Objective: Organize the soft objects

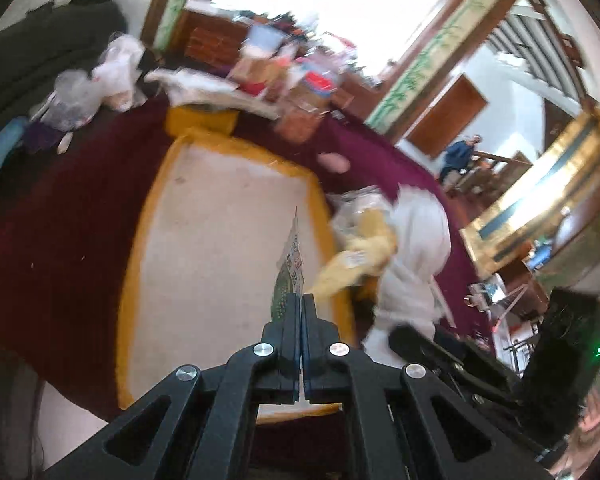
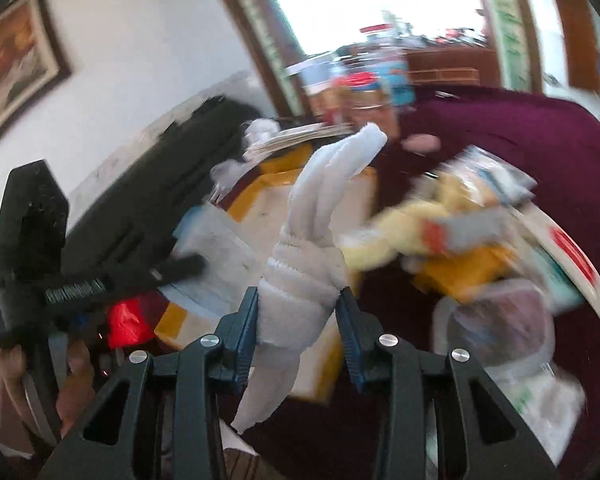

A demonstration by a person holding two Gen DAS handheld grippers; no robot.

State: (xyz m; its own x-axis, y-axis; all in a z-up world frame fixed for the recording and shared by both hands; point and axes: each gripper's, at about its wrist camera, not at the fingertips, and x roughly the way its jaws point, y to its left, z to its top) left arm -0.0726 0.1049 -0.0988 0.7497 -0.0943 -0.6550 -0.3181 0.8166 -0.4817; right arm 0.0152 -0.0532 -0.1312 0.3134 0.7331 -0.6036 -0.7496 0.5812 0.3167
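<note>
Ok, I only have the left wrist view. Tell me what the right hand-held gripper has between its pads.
Observer: The right hand-held gripper is shut on a white cloth tied in a knot, with two ends sticking up beyond it.
Operator: My left hand-held gripper pinches a printed packet. Report what is behind it.
Observer: A person's hand holds it from below, low at the left of the right wrist view.
Operator: Name something on the wall there.
Observer: A framed picture hangs at the upper left.
</note>
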